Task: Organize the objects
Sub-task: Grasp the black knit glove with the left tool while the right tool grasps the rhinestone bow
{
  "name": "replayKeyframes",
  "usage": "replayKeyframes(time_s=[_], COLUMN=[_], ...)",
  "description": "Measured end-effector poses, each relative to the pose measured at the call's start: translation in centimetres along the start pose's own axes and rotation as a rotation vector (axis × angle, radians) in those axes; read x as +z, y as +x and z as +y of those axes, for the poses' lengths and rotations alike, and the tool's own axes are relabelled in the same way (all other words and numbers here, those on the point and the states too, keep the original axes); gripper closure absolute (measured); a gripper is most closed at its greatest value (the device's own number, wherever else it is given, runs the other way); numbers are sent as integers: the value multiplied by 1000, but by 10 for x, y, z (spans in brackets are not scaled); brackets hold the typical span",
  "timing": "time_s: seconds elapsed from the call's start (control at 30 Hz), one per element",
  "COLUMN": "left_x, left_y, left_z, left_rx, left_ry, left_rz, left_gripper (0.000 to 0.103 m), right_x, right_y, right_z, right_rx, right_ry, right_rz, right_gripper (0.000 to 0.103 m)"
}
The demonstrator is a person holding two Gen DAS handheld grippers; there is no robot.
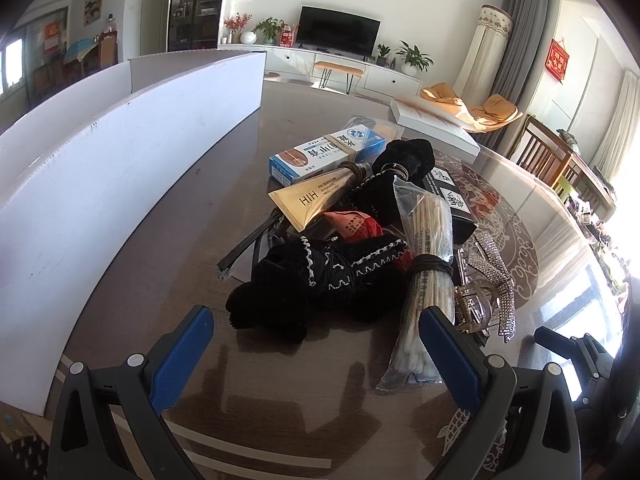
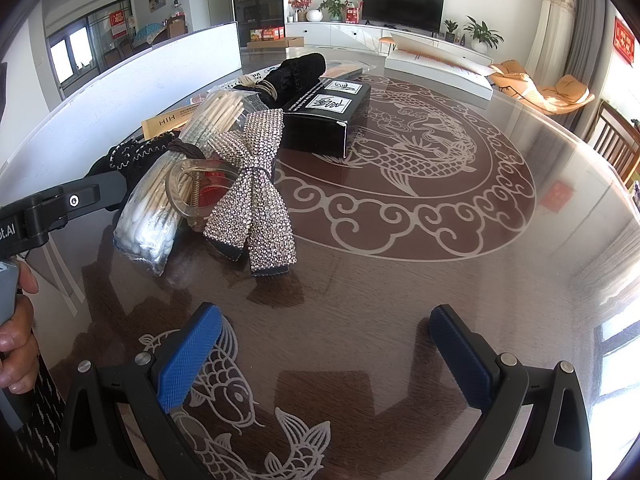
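Observation:
A pile of small items lies on the dark glass-topped table (image 2: pixel 400 280). In the left wrist view I see a black knitted glove (image 1: pixel 316 280), a bag of cotton swabs (image 1: pixel 424 264), a gold tube (image 1: pixel 312 200), a blue and white box (image 1: pixel 324 152), a second black glove (image 1: pixel 408 156) and a rhinestone bow clip (image 1: pixel 496 276). My left gripper (image 1: pixel 316 356) is open just short of the near glove. The right wrist view shows the bow clip (image 2: pixel 252 188), the swabs (image 2: pixel 160 200) and a black box (image 2: pixel 328 116). My right gripper (image 2: pixel 324 356) is open over bare table.
A white board (image 1: pixel 120 184) stands upright along the table's left side. A flat white box (image 1: pixel 436 124) lies at the far edge. A person's hand (image 2: pixel 16 344) holds the left gripper's handle. Wooden chairs (image 2: pixel 616 148) stand at the right.

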State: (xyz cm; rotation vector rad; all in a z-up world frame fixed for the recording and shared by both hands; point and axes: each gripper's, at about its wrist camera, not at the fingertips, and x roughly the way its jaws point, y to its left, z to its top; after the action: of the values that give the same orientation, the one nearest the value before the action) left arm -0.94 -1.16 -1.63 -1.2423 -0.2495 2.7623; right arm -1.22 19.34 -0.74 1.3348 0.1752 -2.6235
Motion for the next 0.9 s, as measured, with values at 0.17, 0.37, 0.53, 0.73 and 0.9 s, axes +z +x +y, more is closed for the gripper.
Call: replayKeyframes(time_s=[0.17,0.37,0.53,0.73,0.9], left_x=[6,3,8,34,38], left_y=[-7,-5,3,14,38], left_z=[39,47,29,22,11], left_rx=[-37,-140,-99,-153,-341], left_ry=[-171,-212,-134,34,163], left_rz=[-9,37,56,62,229], left_gripper=[0,0,0,0,0], right_x=[0,0,0,0,0], right_y=[0,0,0,0,0], right_z=[0,0,0,0,0], right_rx=[0,0,0,0,0], right_ry=[0,0,0,0,0], right_rz=[0,0,0,0,0], right_gripper=[0,0,0,0,0])
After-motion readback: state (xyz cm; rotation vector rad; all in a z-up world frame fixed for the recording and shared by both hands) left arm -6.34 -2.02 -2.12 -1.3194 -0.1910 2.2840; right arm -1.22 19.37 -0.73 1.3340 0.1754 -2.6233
